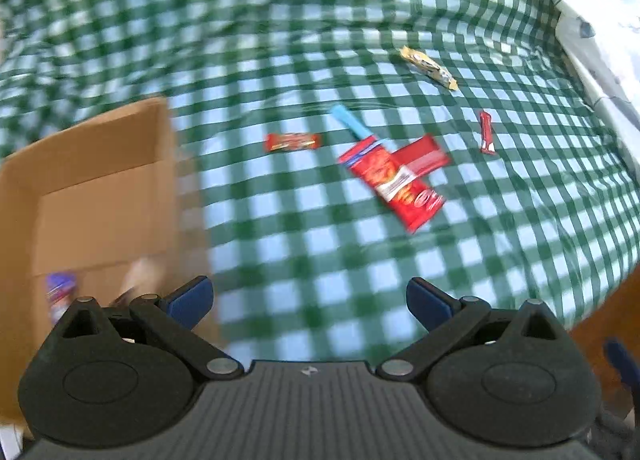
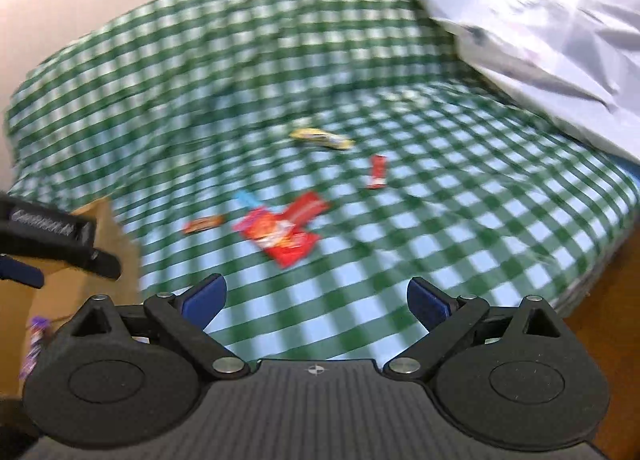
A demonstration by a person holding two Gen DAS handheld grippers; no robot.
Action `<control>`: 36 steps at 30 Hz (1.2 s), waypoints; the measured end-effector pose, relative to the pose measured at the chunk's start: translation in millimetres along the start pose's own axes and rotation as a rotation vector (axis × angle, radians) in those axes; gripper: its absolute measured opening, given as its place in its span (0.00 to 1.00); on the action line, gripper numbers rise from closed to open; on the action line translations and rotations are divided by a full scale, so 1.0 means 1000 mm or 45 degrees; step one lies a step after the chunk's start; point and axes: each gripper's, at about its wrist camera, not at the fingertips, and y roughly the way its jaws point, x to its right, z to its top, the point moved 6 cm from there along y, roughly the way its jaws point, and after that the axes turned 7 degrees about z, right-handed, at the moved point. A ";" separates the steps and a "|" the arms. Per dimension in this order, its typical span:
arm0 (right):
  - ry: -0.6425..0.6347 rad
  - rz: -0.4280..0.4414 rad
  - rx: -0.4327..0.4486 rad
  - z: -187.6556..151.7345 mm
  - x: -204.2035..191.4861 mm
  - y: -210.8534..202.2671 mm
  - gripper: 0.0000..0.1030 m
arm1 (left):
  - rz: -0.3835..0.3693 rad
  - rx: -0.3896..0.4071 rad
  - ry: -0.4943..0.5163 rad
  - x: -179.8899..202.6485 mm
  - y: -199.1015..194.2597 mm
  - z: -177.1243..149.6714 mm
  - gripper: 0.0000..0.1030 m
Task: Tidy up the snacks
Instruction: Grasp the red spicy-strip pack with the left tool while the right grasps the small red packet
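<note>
Several snacks lie on the green checked cloth [image 1: 320, 252]: a large red packet [image 1: 394, 180] over a flat red wrapper [image 1: 424, 154], a blue stick [image 1: 348, 122], a small red bar [image 1: 294, 141], a thin red stick [image 1: 487, 132] and a yellow bar [image 1: 429, 67]. A cardboard box [image 1: 92, 196] at the left holds a purple packet [image 1: 60, 294]. My left gripper [image 1: 310, 300] is open and empty, beside the box. My right gripper [image 2: 316, 300] is open and empty above the cloth; the large red packet [image 2: 278, 238] lies ahead of it.
A crumpled white plastic sheet [image 2: 540, 32] covers the far right. The table's right edge [image 2: 600, 252] drops to a wooden floor. The left gripper's body [image 2: 52, 236] shows at the left of the right wrist view, over the box [image 2: 104, 236].
</note>
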 end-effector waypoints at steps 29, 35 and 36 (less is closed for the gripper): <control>0.144 0.143 -0.327 0.068 0.016 0.288 0.94 | 0.053 -0.392 -0.098 -0.006 0.229 0.067 1.00; 0.101 0.094 -0.389 0.069 -0.017 0.328 0.97 | 0.049 -0.324 0.234 0.015 0.231 0.094 1.00; 0.066 0.066 -0.404 0.067 -0.020 0.332 0.97 | 0.032 -0.319 0.290 0.018 0.233 0.098 1.00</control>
